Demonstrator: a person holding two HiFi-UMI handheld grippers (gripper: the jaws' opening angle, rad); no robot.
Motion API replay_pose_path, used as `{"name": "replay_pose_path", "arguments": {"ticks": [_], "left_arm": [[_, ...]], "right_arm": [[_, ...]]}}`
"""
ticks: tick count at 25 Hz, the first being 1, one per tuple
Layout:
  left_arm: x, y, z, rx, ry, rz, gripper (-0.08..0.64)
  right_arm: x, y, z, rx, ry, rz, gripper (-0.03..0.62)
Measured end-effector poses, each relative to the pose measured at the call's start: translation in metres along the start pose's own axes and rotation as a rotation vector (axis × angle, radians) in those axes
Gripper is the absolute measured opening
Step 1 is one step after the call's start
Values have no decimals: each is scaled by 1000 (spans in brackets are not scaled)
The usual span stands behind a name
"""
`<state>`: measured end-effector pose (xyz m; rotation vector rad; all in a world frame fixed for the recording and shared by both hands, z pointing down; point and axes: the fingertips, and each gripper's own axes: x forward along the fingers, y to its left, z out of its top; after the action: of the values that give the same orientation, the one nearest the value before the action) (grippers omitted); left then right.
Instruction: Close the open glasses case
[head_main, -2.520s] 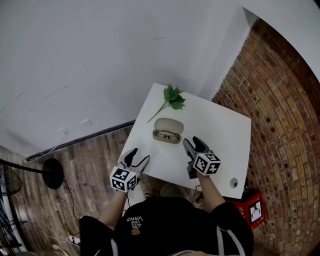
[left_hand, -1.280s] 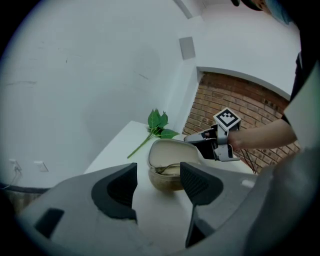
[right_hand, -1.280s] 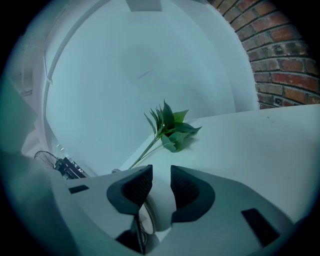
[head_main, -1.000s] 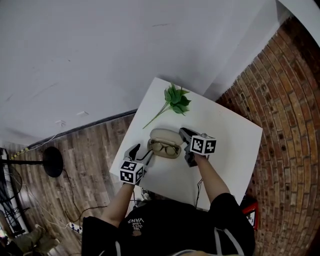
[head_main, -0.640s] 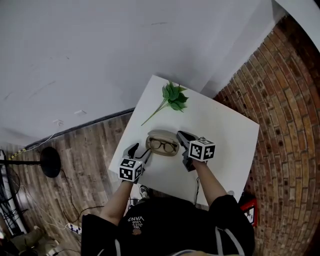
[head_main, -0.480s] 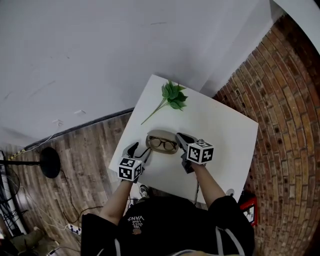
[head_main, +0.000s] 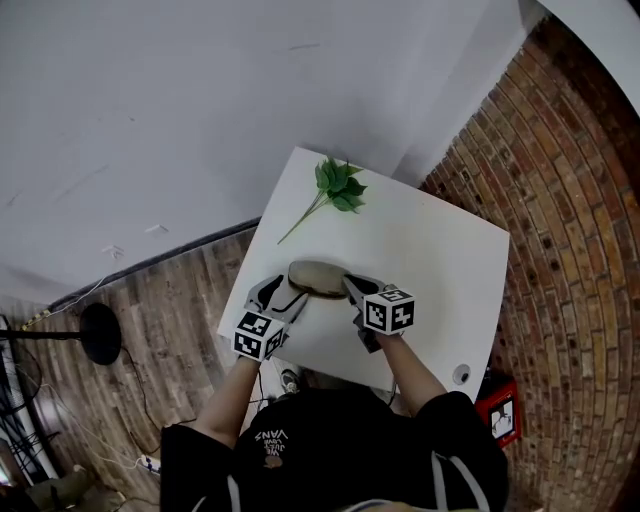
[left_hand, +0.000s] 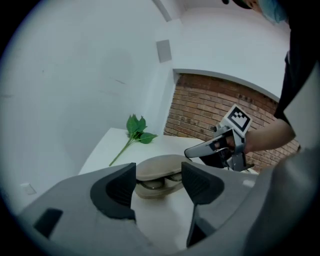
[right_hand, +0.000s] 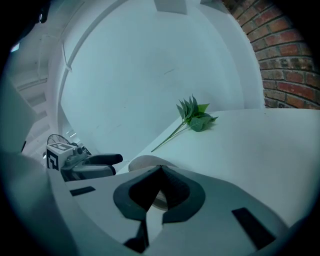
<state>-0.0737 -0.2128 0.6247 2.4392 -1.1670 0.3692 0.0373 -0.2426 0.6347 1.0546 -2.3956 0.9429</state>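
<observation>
A beige glasses case (head_main: 316, 277) lies on the white table (head_main: 430, 270), its lid lowered almost onto the base. In the left gripper view the case (left_hand: 159, 166) shows a narrow gap with glasses inside. My left gripper (head_main: 284, 293) stands open at the case's left end, jaws opening a little, the case just ahead between them (left_hand: 159, 176). My right gripper (head_main: 350, 284) is shut on nothing, its tip on the lid's right end. In the right gripper view the shut tips (right_hand: 159, 171) sit against the lid (right_hand: 142, 161).
A green leafy sprig (head_main: 335, 190) lies at the table's far side. The near table edge runs just below both grippers. A brick wall (head_main: 570, 200) stands to the right, a red box (head_main: 497, 418) on the floor, wooden floor to the left.
The case's lid has come down from wide open to nearly shut. My right gripper shut and moved left onto the lid. My left gripper rose to the case's left end.
</observation>
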Motion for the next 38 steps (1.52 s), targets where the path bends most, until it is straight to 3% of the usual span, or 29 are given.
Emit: {"name": "replay_pose_path", "arguments": {"ticks": [9, 15, 27, 38], "left_arm": [[23, -32, -15, 203, 112, -131, 308], [28, -35, -30, 278, 201, -184, 316], [32, -35, -47, 317, 303, -210, 326], [33, -35, -40, 295, 275, -207, 319]], "right_arm": [[2, 4, -23, 0, 57, 2, 2], [3, 6, -32, 11, 86, 12, 2], [6, 4, -35, -20, 135, 23, 0], [5, 5, -35, -26, 119, 24, 2]]}}
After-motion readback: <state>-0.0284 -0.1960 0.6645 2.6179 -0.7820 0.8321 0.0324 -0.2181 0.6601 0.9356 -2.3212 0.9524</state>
